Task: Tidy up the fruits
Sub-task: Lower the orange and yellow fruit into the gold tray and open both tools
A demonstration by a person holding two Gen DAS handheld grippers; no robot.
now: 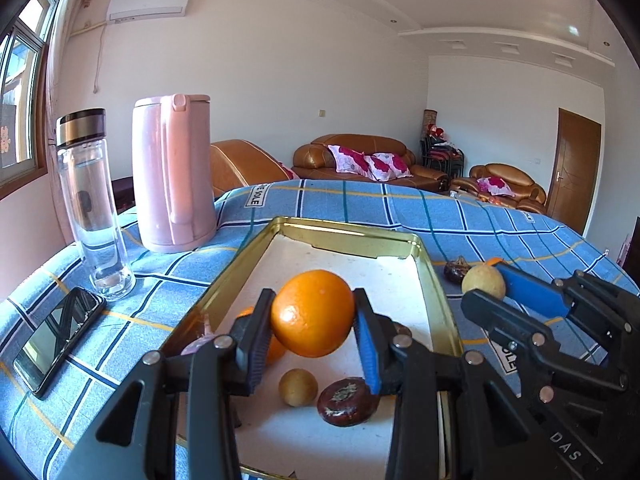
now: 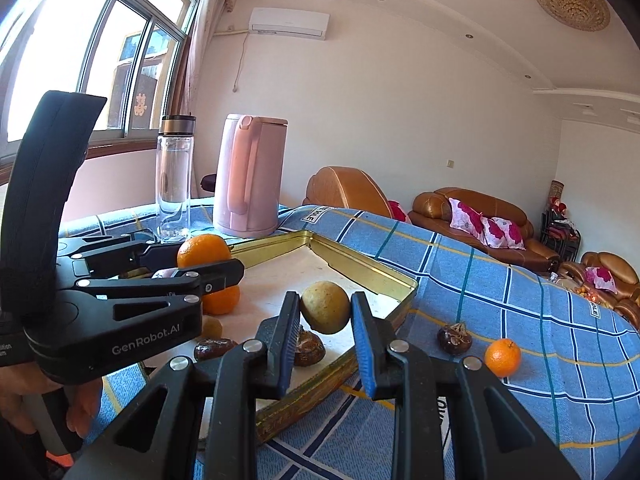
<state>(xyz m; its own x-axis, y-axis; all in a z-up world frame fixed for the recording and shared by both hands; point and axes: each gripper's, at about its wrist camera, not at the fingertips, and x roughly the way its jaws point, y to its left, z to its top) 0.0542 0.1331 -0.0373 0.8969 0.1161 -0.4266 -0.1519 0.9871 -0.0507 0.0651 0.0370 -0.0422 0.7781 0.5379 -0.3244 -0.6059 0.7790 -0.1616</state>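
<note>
My left gripper (image 1: pixel 313 316) is shut on an orange (image 1: pixel 313 313) and holds it above the gold tin tray (image 1: pixel 344 236). It also shows in the right wrist view (image 2: pixel 208 262). In the tray lie another orange (image 2: pixel 220 300), a small tan fruit (image 1: pixel 298 387) and a dark brown fruit (image 1: pixel 346 400). My right gripper (image 2: pixel 326 312) is shut on a tan round fruit (image 2: pixel 326 307) above the tray's right rim (image 2: pixel 372 268). On the cloth to the right lie a dark brown fruit (image 2: pixel 454 338) and a small orange (image 2: pixel 502 357).
A pink kettle (image 1: pixel 172 172) and a clear bottle (image 1: pixel 94 208) stand at the table's far left. A phone (image 1: pixel 56 340) lies on the blue checked cloth (image 1: pixel 500 224) at the left. Sofas stand beyond the table.
</note>
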